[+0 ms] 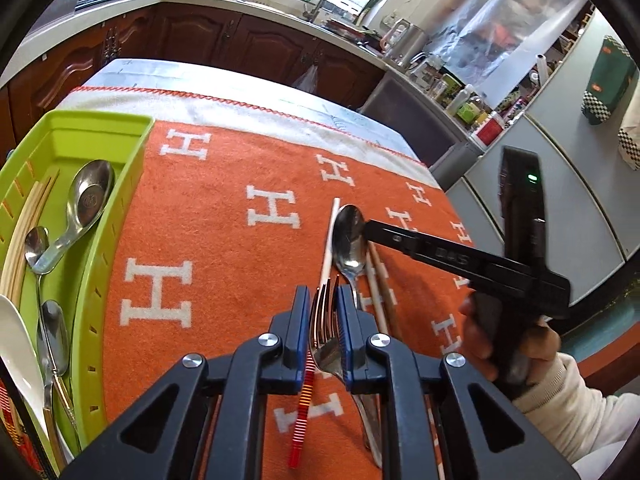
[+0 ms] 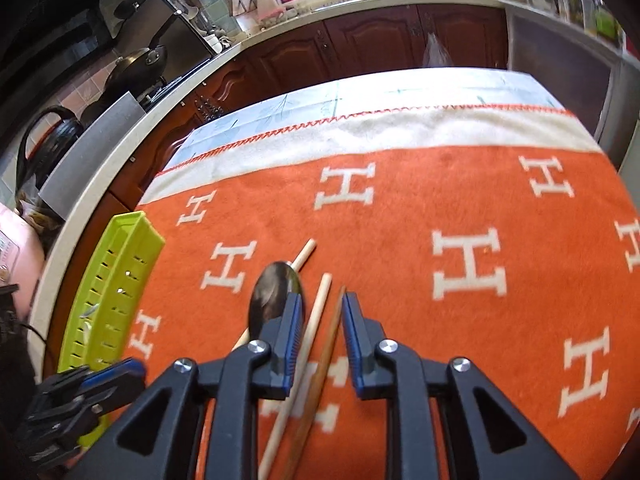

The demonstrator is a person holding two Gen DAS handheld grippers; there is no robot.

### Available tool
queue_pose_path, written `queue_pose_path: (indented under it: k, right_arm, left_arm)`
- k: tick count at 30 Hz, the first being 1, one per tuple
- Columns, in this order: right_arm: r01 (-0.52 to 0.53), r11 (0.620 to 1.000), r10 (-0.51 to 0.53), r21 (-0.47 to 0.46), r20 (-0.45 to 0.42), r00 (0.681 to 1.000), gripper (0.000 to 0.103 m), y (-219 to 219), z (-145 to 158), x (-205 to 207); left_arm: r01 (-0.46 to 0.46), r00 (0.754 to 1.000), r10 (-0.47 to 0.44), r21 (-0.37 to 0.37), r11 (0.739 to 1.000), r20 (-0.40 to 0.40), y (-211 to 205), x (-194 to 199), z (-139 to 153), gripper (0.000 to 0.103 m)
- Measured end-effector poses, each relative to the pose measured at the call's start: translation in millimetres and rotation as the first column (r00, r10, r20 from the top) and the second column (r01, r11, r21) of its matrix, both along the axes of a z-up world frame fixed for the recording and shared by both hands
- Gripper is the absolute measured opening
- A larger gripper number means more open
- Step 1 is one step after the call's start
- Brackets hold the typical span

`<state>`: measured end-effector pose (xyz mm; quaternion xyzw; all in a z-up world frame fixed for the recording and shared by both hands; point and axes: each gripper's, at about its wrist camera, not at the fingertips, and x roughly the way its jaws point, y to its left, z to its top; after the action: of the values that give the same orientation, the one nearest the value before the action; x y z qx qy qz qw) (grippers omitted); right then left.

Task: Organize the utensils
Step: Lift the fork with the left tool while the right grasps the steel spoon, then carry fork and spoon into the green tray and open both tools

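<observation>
left gripper [image 1: 323,300] jaws closed on silver metal fork [image 1: 323,322], tines forward; right gripper [image 2: 319,308] jaws parted, straddling two wooden chopsticks [image 2: 316,320] lying lengthwise between them.

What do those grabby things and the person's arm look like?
Each gripper is black plastic with triangle-shaped holes and shiny silver bolts. The left gripper and right gripper both have two flat fingers with ribbed blue pads. Seen from the side, the right gripper has a long black bar with faint lettering and a small green light. The person's hand is bare, with a fuzzy cream sleeve.
</observation>
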<state>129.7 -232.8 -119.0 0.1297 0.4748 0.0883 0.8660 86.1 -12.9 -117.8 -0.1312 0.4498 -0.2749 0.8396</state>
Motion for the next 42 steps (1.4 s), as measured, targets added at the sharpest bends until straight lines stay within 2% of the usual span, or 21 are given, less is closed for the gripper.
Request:
queue_pose_path:
  k: [5,9,10,11,12,15,22,26,31,35,42]
  right_arm:
    - [-0.045,0.998,0.047,-0.045,0.054,0.997,0.021,9.8,1.6,7.4]
    - [-0.125,0.989,0.131,-0.074,0.089,0.987,0.021,23.3,0.8,11.0]
    - [-0.142,0.986,0.149,-0.082,0.09,0.985,0.018,26.6,-0.2,11.7]
    - [-0.156,0.984,0.164,-0.091,0.094,0.982,0.009,29.5,-0.7,10.8]
    - [-0.165,0.981,0.175,-0.103,0.103,0.979,0.007,31.6,0.9,9.1]
    - [-0.174,0.984,0.177,-0.043,0.107,0.978,0.002,27.3,6.9,4.9]
    - [-0.158,0.986,0.152,0.044,0.111,0.982,0.002,17.2,13.0,-13.4]
    - [-0.147,0.987,0.135,0.067,0.161,0.978,0.002,11.2,33.0,-29.3]
    - [-0.17,0.983,0.151,0.065,0.236,0.96,0.002,13.8,66.6,-47.3]
    - [-0.229,0.967,0.194,0.108,0.267,0.944,0.002,33.3,87.3,-60.1]
    - [-0.311,0.94,0.257,0.144,0.304,0.917,0.003,86.8,111.7,-72.4]
  left_arm:
    - [0.015,1.0,-0.016,-0.034,0.999,-0.024,-2.0,0.6,-6.5,0.011]
    - [0.027,0.999,-0.029,-0.05,0.998,-0.036,-3.1,-0.4,-11.2,0.009]
    - [0.032,0.999,-0.035,-0.066,0.997,-0.041,-2.8,-0.4,-11.3,0.009]
    - [0.037,0.998,-0.041,-0.087,0.996,-0.049,-1.8,0.0,-11.0,0.006]
    - [0.04,0.997,-0.048,-0.125,0.991,-0.06,0.5,0.7,-10.1,0.002]
    - [0.034,0.997,-0.045,-0.172,0.985,-0.056,6.3,-0.1,-5.7,0.002]
    - [0.025,0.998,-0.034,-0.153,0.988,-0.057,8.4,-2.7,-1.0,0.001]
    - [0.044,0.999,-0.042,-0.117,0.992,0.023,18.1,-15.3,27.0,0.001]
    - [0.022,0.99,-0.008,-0.104,0.994,0.137,48.7,-36.6,75.8,0.001]
    - [-0.036,0.975,0.048,-0.06,0.998,0.216,77.7,-55.2,113.6,0.002]
    - [-0.165,0.949,0.145,0.048,0.985,0.279,124.3,-80.5,155.0,0.002]
